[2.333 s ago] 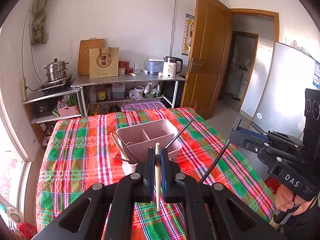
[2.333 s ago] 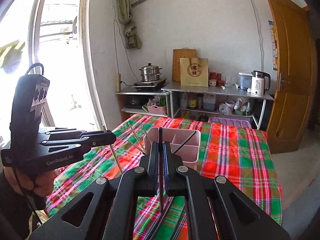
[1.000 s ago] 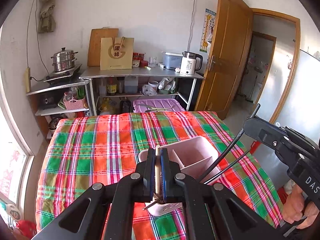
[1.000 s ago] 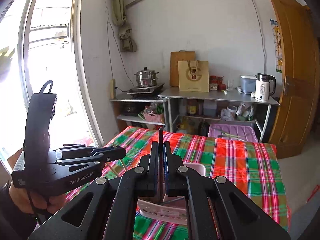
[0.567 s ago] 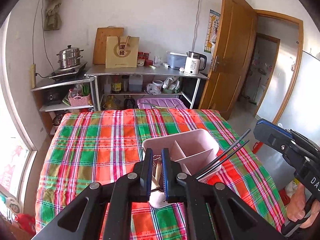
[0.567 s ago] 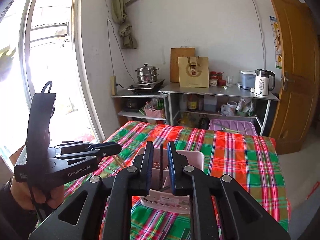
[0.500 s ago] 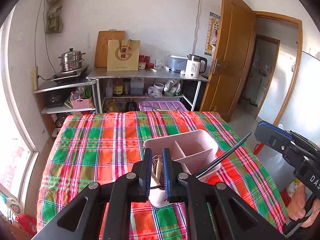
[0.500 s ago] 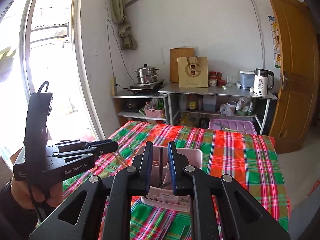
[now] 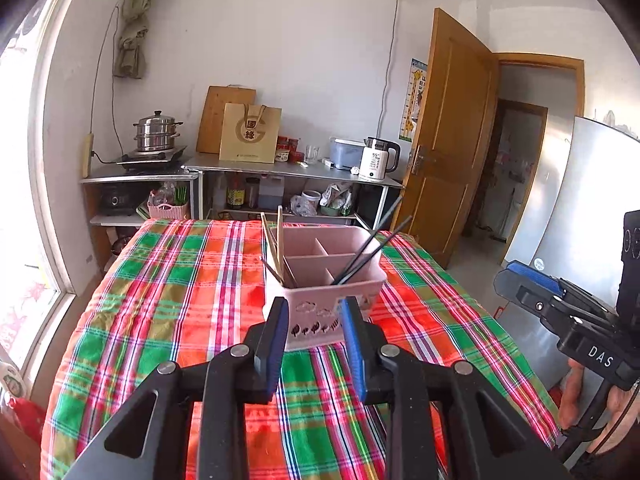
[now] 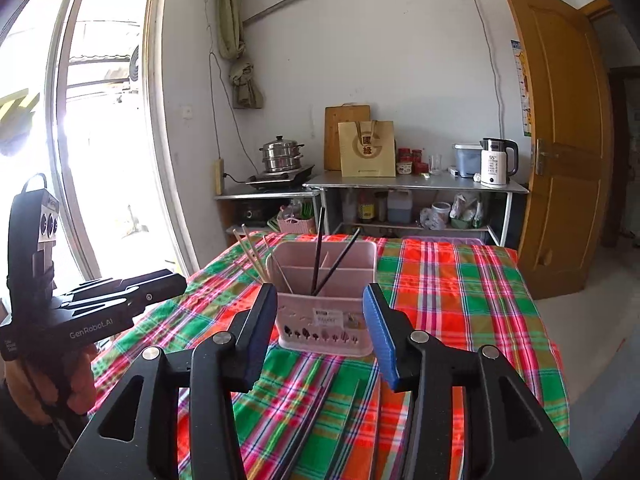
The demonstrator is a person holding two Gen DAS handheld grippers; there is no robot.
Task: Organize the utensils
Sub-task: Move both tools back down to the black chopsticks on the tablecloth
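A pink divided utensil holder (image 9: 332, 276) stands on the plaid tablecloth; it also shows in the right wrist view (image 10: 324, 312). Several wooden chopsticks (image 9: 278, 248) lean in its left compartment, and they show in the right wrist view (image 10: 252, 256) too. Two black chopsticks (image 9: 372, 248) lean in its right compartment, seen upright in the right wrist view (image 10: 318, 256). My left gripper (image 9: 314, 344) is open and empty, just in front of the holder. My right gripper (image 10: 320, 332) is open and empty, also in front of it.
The table with the red and green plaid cloth (image 9: 192, 288) fills the foreground. Metal shelves (image 9: 280, 184) with a steamer pot, a paper bag and a kettle (image 9: 376, 160) stand along the far wall. A wooden door (image 9: 448, 168) stands open on the right, a window on the left.
Both grippers opened and let go of their chopsticks, which now stand in the holder. Both grippers have pulled back and lower, away from the holder.
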